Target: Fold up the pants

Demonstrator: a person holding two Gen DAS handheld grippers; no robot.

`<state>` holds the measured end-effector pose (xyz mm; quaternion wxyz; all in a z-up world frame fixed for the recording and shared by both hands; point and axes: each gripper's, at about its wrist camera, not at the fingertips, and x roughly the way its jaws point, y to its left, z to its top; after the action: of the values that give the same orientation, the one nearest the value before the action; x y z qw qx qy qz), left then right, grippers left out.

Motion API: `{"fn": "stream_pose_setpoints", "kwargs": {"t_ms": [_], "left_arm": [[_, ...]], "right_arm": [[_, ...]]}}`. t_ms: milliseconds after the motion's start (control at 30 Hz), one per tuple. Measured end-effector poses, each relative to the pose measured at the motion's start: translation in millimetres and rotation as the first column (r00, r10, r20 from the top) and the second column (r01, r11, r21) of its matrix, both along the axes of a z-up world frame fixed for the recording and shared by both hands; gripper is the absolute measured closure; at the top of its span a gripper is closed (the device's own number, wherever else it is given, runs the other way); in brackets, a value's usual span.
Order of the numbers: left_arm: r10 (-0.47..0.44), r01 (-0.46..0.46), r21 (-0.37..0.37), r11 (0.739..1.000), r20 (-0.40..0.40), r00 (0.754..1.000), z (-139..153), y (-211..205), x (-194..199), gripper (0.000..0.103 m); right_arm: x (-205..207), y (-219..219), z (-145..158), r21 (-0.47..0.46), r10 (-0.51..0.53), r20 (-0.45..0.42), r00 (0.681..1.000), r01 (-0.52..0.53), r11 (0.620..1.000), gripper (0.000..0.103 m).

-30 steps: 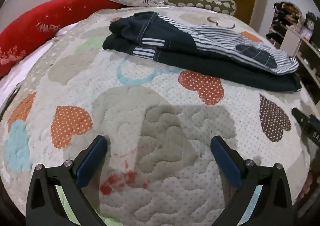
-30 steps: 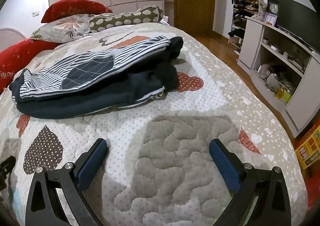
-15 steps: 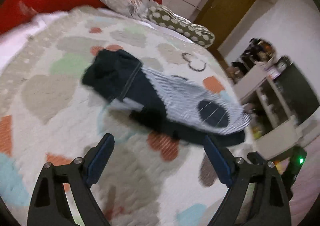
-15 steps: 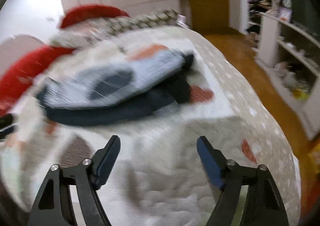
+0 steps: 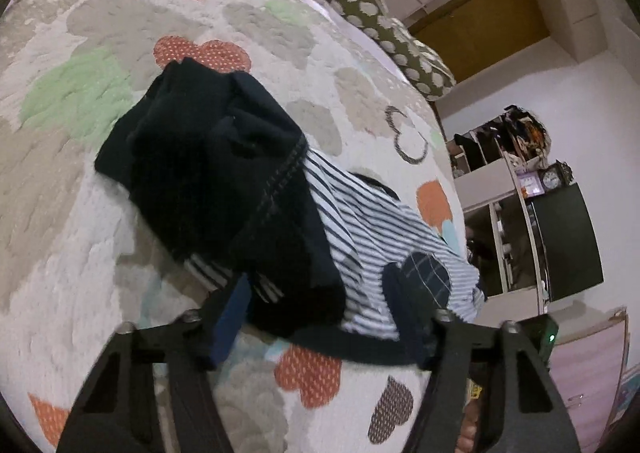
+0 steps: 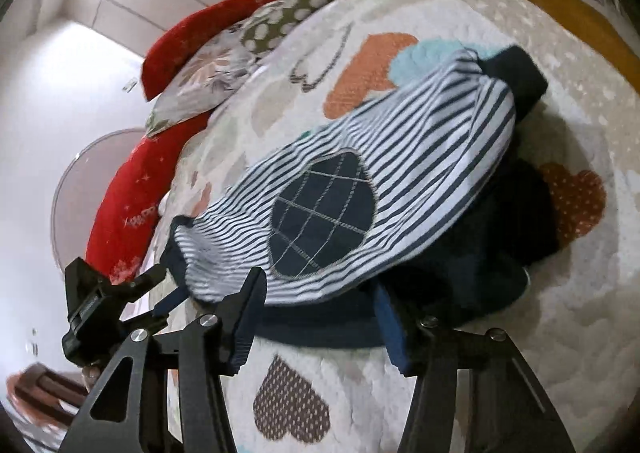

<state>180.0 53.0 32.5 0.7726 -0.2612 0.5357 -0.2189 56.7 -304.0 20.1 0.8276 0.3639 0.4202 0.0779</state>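
Observation:
The pants [image 5: 248,205] lie bunched on the bed quilt [image 5: 72,253]: dark navy cloth, white-and-navy striped legs and a checked navy knee patch [image 6: 324,221]. My left gripper [image 5: 320,317] is open at the near edge of the pile, its fingers astride the dark and striped cloth. My right gripper [image 6: 316,313] is open at the near edge by the knee patch, the striped leg [image 6: 420,157] just above its fingers. The left gripper also shows in the right wrist view [image 6: 108,301], beside the pile's left end. Neither holds cloth.
Red, floral and spotted pillows [image 6: 208,41] line the head of the bed. A shelf unit with a clock and a dark screen [image 5: 560,237] stands past the bed's right side. A wooden door [image 5: 480,21] is beyond.
Both grippers have risen, tilted and moved in from the bare quilt to the near edge of the pants. Their jaws stand a little narrower than before.

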Motion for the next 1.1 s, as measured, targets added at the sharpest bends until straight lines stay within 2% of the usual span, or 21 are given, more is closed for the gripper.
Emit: {"fn": "stream_pose_setpoints", "kwargs": {"t_ms": [33, 67, 100, 167, 233, 333, 567, 700, 833, 933, 1000, 1033, 1067, 1100], "left_arm": [[0.008, -0.008, 0.015, 1.000, -0.022, 1.000, -3.6, -0.4, 6.6, 0.068], [0.015, -0.014, 0.033, 0.999, -0.040, 0.999, -6.8, -0.2, 11.5, 0.092], [0.016, -0.014, 0.035, 0.999, -0.051, 0.999, -8.9, 1.1, 14.4, 0.098], [0.018, -0.018, 0.015, 1.000, -0.050, 0.999, -8.4, 5.5, 14.2, 0.098], [0.023, -0.022, 0.009, 1.000, -0.036, 0.999, -2.2, 9.9, 6.1, 0.098], [0.026, -0.026, 0.013, 1.000, 0.005, 1.000, 10.9, 12.3, -4.1, 0.098], [0.049, -0.048, -0.007, 0.999, 0.079, 0.996, 48.8, 13.0, -9.3, 0.098], [0.046, -0.047, 0.016, 0.999, 0.071, 0.996, 58.7, 1.7, 22.7, 0.098], [0.051, -0.066, 0.138, 0.988, 0.110, 0.993, 62.6, -19.3, 74.8, 0.098], [0.032, -0.060, 0.216, 0.975, 0.129, 0.991, 57.7, -34.3, 118.2, 0.093], [0.036, -0.064, 0.224, 0.973, 0.127, 0.991, 54.3, -35.0, 133.5, 0.079], [0.038, -0.062, 0.195, 0.979, 0.124, 0.992, 54.3, -32.6, 134.6, 0.074], [0.032, -0.050, 0.140, 0.989, 0.127, 0.991, 56.3, -27.6, 131.9, 0.065], [0.022, -0.035, 0.096, 0.995, 0.137, 0.990, 58.7, -22.7, 126.3, 0.055]], "right_arm": [[3.0, -1.3, -4.0, 0.002, -0.008, -0.010, 1.000, 0.008, 1.000, 0.047], [6.5, -1.9, -7.5, 0.009, -0.021, -0.025, 0.999, 0.021, 1.000, 0.052], [8.5, -3.1, -10.5, 0.016, -0.038, -0.038, 0.999, 0.038, 0.999, 0.057], [10.5, -9.4, -13.0, 0.021, -0.049, -0.047, 0.998, 0.050, 0.999, 0.079], [10.0, -13.0, -11.6, 0.021, -0.043, -0.040, 0.998, 0.044, 0.999, 0.093], [10.0, -19.0, -9.1, 0.022, -0.041, -0.014, 0.999, 0.041, 0.999, 0.097], [6.7, -6.9, 29.5, -0.089, 0.028, 0.084, 0.996, -0.020, 0.996, 0.098], [23.3, -11.2, 48.7, -0.127, 0.049, 0.108, 0.993, -0.035, 0.991, 0.099], [63.8, -16.5, 61.7, -0.178, 0.046, 0.102, 0.994, -0.027, 0.984, 0.099], [104.1, -19.0, 65.5, -0.215, 0.020, 0.094, 0.995, 0.000, 0.977, 0.099], [131.6, -18.6, 65.0, -0.246, 0.004, 0.105, 0.994, 0.023, 0.969, 0.097], [145.2, -18.8, 61.5, -0.262, -0.004, 0.091, 0.996, 0.028, 0.965, 0.091], [158.9, -21.1, 55.9, -0.281, -0.035, 0.058, 0.998, 0.050, 0.959, 0.080], [163.6, -23.9, 54.9, -0.276, -0.052, 0.051, 0.997, 0.064, 0.959, 0.074]]}}
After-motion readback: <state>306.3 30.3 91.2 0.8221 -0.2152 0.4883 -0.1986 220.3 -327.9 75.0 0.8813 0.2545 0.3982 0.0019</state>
